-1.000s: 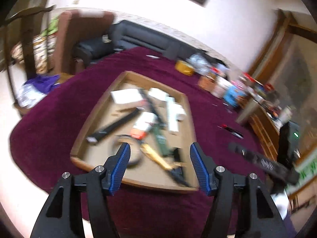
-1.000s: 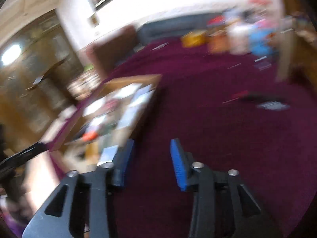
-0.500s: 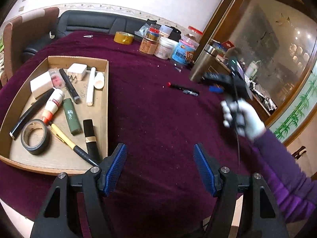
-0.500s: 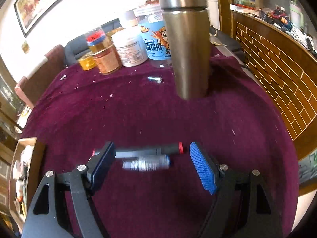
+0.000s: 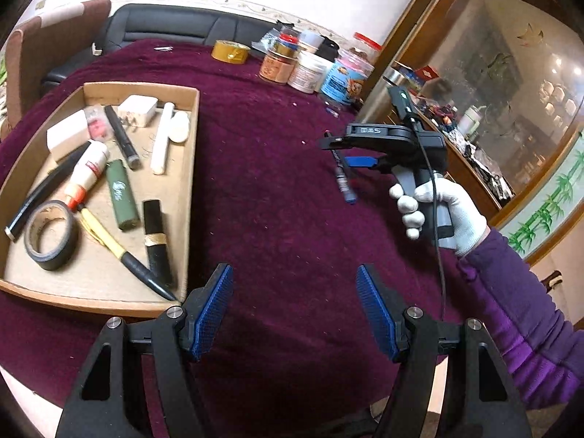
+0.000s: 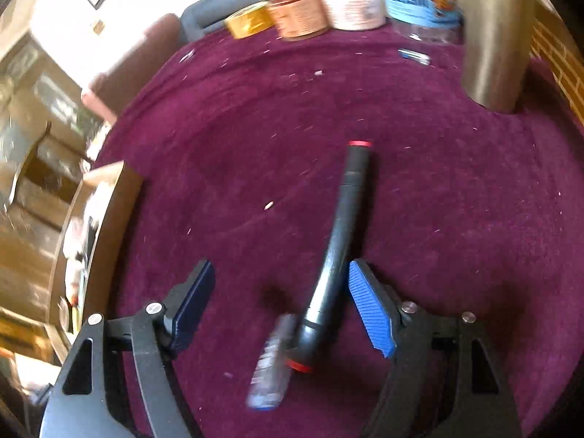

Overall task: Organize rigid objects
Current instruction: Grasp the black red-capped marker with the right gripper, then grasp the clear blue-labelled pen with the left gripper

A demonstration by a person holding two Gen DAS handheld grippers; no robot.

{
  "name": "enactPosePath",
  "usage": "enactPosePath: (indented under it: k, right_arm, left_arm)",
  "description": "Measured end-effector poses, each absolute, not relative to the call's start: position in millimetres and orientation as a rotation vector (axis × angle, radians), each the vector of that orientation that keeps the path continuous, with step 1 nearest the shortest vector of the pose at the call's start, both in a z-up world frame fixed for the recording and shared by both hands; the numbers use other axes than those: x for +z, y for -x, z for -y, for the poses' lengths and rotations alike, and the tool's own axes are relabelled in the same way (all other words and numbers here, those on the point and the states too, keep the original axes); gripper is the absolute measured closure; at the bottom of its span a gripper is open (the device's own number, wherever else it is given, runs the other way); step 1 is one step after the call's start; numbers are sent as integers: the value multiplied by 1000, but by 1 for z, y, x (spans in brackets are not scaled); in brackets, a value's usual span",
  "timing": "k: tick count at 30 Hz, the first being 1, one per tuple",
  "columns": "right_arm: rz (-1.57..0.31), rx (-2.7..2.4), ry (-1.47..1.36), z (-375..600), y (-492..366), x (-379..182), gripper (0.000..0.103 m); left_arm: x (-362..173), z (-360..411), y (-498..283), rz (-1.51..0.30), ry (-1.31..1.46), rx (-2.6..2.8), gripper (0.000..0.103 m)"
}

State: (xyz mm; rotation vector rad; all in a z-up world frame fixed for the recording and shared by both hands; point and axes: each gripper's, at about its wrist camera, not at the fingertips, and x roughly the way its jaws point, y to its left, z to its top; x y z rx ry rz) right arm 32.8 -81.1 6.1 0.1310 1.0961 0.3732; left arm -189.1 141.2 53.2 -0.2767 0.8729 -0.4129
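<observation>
A black marker with red ends lies on the maroon tablecloth between the fingers of my right gripper, which is open around it. A small blurred tube with a blue end lies beside it. In the left wrist view the right gripper hovers over the marker and tube. My left gripper is open and empty, near the front right corner of the cardboard tray. The tray holds a tape roll, pens, a glue bottle and other small items.
Jars and tubs, a yellow tape roll and a steel flask stand at the table's far side. A small battery lies near the flask. A dark sofa is behind the table.
My right gripper turned and dropped lower over the marker, which now points lengthwise between its fingers instead of across. My left gripper swung from over the tray to the cloth beside it.
</observation>
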Motion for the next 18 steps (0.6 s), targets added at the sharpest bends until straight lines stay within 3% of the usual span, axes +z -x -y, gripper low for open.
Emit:
enactPosePath:
  k: [2,4,5,6,7,18]
  right_arm:
    - [-1087,307,-90,72,-35,5,34]
    - [-1081,252,-68,71,-46,3,48]
    - [-1070,211,-22,65,-47,3,71]
    - [-1057,166,27,64,-47,4,86]
    - [-1057,160,25,68,-47,4,90]
    - [-1106,220,-148,166,47,8,91]
  left_arm:
    - [53,-136,192,-876,268,-420,39]
    - [55,-133,195,-873,260,-421,39]
    - [57,-132,197,-870,258,-421,39]
    - [58,-132,199,-867,255,-419,39]
    - [61,-131,201,-863,252,-416,39]
    - [61,-90,172,-928,178,-463,39]
